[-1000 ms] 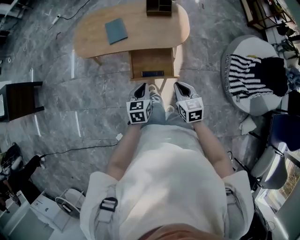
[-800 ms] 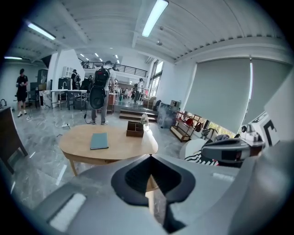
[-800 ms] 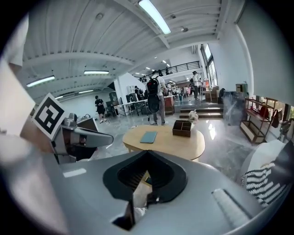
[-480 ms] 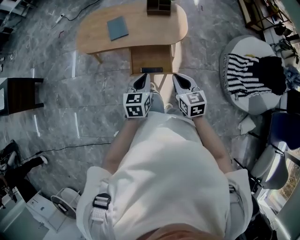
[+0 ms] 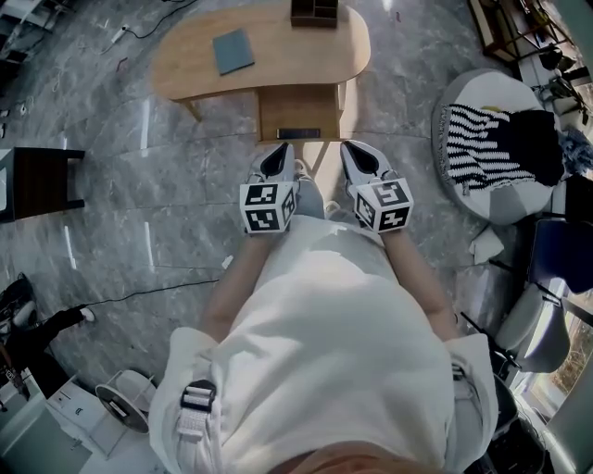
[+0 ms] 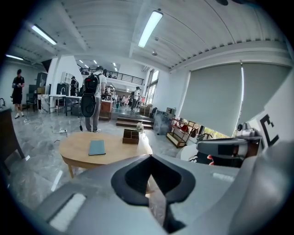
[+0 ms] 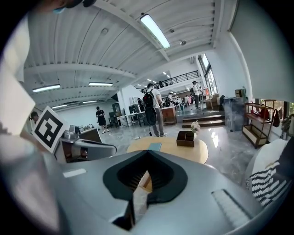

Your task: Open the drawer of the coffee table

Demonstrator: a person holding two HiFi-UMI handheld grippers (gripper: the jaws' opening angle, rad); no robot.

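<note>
The oval wooden coffee table (image 5: 278, 60) stands ahead of me in the head view. Its drawer (image 5: 296, 111) sticks out from the near edge, with a dark strip (image 5: 298, 133) at its front. My left gripper (image 5: 281, 155) and right gripper (image 5: 352, 153) hover side by side just short of the drawer front, above the floor, touching nothing. Both are shut and hold nothing. In the left gripper view the shut left gripper (image 6: 150, 159) points over the table (image 6: 78, 153). The right gripper view shows the right gripper (image 7: 147, 156) shut likewise, with the table (image 7: 183, 153) beyond it.
A blue book (image 5: 232, 51) and a dark organiser box (image 5: 313, 11) lie on the tabletop. A black stool (image 5: 37, 190) stands at the left, and a round pouf with striped cloth (image 5: 496, 148) at the right. A cable (image 5: 139, 292) crosses the floor. A person with a backpack (image 6: 93, 103) stands far behind.
Both grippers have risen together and drawn closer to the drawer front in the head view. They stay shut and the drawer has not moved.
</note>
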